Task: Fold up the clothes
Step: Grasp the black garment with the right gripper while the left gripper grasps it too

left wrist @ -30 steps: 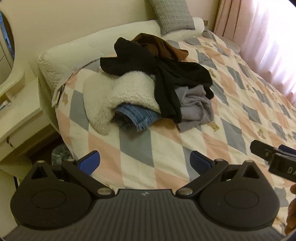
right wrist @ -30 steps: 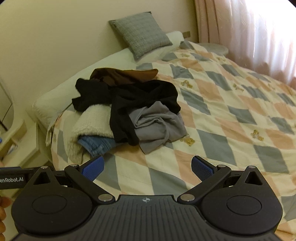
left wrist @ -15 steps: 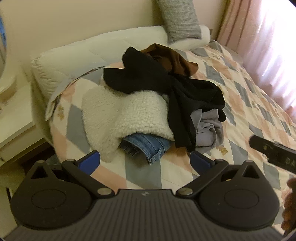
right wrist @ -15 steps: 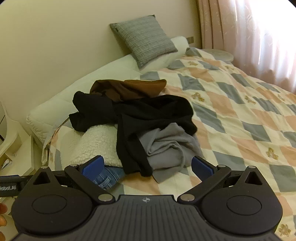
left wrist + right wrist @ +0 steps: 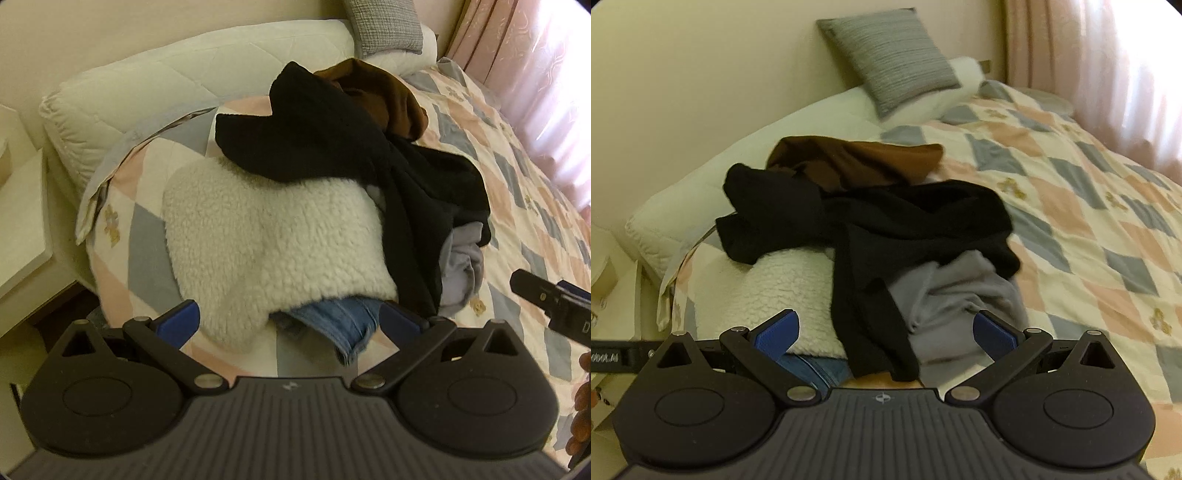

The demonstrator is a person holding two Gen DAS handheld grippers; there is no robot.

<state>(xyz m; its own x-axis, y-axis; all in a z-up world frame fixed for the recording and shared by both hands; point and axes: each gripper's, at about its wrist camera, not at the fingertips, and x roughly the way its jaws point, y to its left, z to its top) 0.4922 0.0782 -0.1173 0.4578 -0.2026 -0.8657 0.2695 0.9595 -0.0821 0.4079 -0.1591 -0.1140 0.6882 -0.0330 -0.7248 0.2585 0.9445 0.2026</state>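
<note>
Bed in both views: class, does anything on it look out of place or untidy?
Yes. An unfolded heap of clothes sits at the quilt's corner: a black top sprawls over a cream fleece, jeans poke out beneath, a grey garment is crumpled, a brown one behind.

A home bedroom: a bed with a diamond-patterned quilt (image 5: pixel 1089 229) stretches ahead and right of the tongs, a grey striped cushion (image 5: pixel 890 55) leans on the wall beyond, pink curtains (image 5: pixel 1108 66) hang far right, and a cream bedside cabinet (image 5: pixel 18 229) stands left.
</note>
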